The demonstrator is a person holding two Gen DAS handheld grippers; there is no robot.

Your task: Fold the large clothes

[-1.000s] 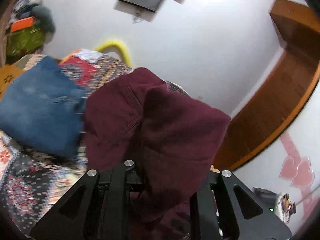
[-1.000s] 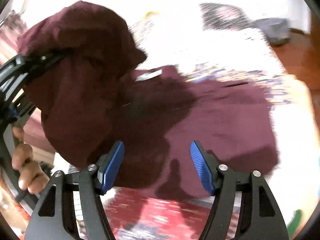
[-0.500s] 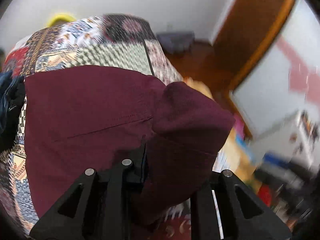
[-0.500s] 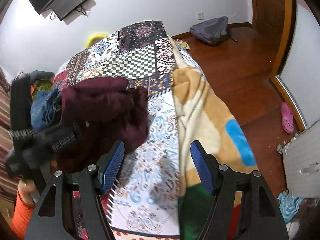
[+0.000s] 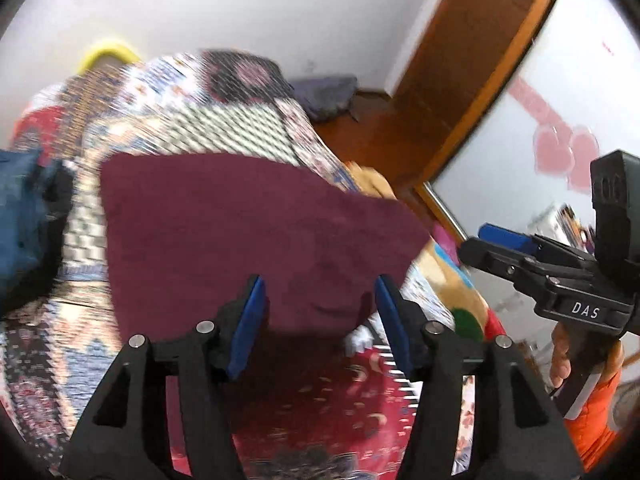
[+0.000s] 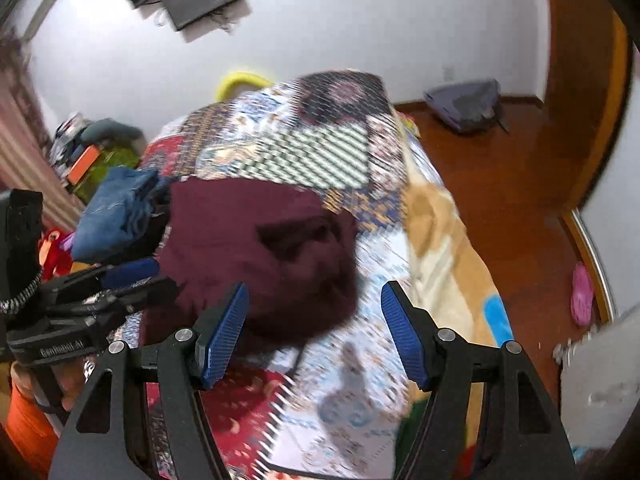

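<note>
Folded maroon cloth garment (image 5: 248, 232): laid on patchwork-quilted bed (image 5: 224, 120), beside blue denim pile (image 6: 116, 208), for stacking. Left gripper (image 5: 320, 320): jaws just opened, releasing it. Right gripper (image 6: 316, 332): spread, empty.

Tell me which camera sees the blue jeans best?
The right wrist view: the folded jeans show whole, left of the maroon garment. The left wrist view catches only a blurred blue edge, cut by the frame.

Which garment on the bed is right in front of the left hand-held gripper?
The maroon garment, lying between its open jaws' line; the blue jeans sit farther left.
</note>
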